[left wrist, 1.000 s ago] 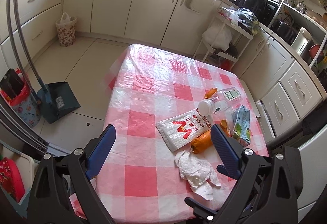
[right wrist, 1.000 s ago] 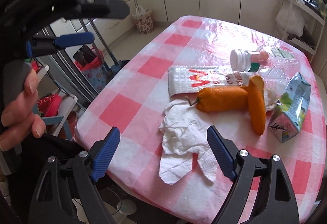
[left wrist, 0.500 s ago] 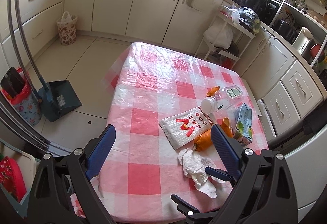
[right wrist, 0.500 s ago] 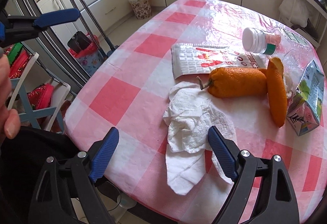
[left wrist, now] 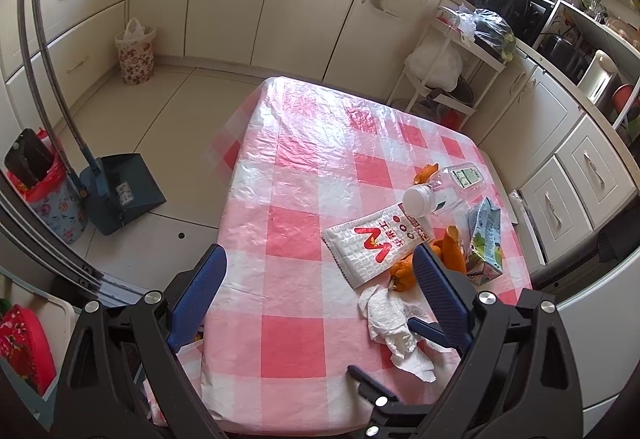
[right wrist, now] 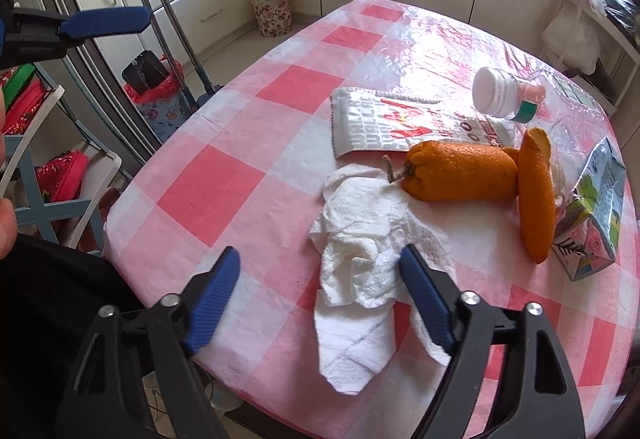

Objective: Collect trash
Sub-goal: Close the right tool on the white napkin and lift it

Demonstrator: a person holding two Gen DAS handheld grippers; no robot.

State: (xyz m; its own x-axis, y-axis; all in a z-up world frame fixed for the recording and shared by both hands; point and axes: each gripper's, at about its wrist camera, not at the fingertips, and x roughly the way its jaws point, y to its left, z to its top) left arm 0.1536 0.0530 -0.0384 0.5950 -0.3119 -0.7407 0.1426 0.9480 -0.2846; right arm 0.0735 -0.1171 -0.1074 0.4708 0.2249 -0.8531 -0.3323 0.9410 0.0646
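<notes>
Trash lies on the pink checked table: a crumpled white tissue, orange peels, a white snack wrapper, a clear plastic bottle and a crushed drink carton. My right gripper is open, low over the table's near edge, its fingers straddling the tissue's near part. My left gripper is open and empty, high above the table; the tissue, wrapper and carton show beneath it.
A floral bin with a red liner and a blue dustpan stand on the floor left of the table. Another floral bin stands by the far cabinets. A chair with red cushions is at the near left.
My right gripper has moved forward and down toward the tissue, which now lies between its fingers. My left gripper has risen and pulled back a little.
</notes>
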